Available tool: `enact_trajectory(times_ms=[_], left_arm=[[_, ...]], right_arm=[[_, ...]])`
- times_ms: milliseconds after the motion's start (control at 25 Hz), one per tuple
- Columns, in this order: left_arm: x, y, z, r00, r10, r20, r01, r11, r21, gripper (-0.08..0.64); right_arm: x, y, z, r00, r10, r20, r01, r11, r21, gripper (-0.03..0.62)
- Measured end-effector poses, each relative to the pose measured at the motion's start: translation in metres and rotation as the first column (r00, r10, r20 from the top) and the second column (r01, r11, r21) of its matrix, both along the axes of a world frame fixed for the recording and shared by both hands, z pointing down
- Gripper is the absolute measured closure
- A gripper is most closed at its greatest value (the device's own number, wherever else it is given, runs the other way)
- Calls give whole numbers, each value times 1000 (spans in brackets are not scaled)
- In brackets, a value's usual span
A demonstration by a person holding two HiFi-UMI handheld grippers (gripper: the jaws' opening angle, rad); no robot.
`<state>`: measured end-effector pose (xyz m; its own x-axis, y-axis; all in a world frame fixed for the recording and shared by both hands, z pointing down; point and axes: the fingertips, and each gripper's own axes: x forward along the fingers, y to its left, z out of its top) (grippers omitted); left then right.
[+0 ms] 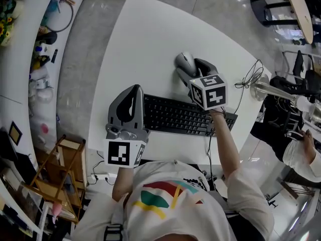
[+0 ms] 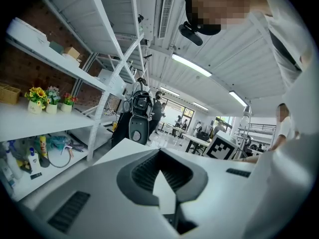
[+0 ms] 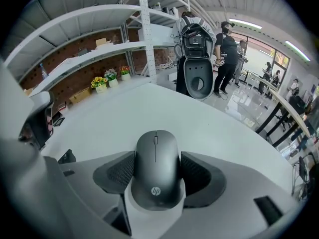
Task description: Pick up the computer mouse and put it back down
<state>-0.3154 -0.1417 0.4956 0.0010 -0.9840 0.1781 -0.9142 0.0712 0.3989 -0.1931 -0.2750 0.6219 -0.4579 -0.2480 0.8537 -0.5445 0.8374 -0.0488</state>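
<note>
A dark grey computer mouse (image 1: 186,61) (image 3: 155,169) lies on the white table (image 1: 140,39), beyond the right end of the keyboard. My right gripper (image 1: 192,68) (image 3: 158,164) points steeply down over it, and its two dark pads lie against the mouse's left and right sides. The mouse rests on the tabletop. My left gripper (image 1: 133,90) (image 2: 162,156) hovers near the keyboard's left end, pointing about level, jaws together with nothing between them.
A black keyboard (image 1: 175,115) lies along the table's near edge. A thin cable (image 1: 248,78) loops at the table's right edge. White shelving (image 1: 45,44) with small items runs along the left, a wooden rack (image 1: 57,169) below it. Another person (image 1: 301,157) sits at right.
</note>
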Motion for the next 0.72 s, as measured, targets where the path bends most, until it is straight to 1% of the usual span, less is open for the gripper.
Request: enact_trajectory(times_ms=[160,280,360,440,600,720], left_arm=[[-1,5,-17,1000,-17,22,17,1000,22,514],[-2,15,-41,998,-47,47,45,998,50,514],[-1,17,-62,995,-67,71,61,995,85,514],[7,18,-84,994,-66,90,54,991,125,514],[38,25,-131,995,-26,96,6,978,209,514],[65,31,-162,990,13,141,-48,968,248,514]], right_arm=[[-1,-1,-16,999,13,49,-14,999,35,291],[-7,11,-50,991,22,135,-30,998,57,291],[-10,16,-79,978,36,205,-57,994,96,291],[-9,21,-109,959,56,279,-97,986,138,291],[7,42,-173,908,68,412,-158,969,188,291],[31,61,-223,863,60,501,-201,952,232,291]])
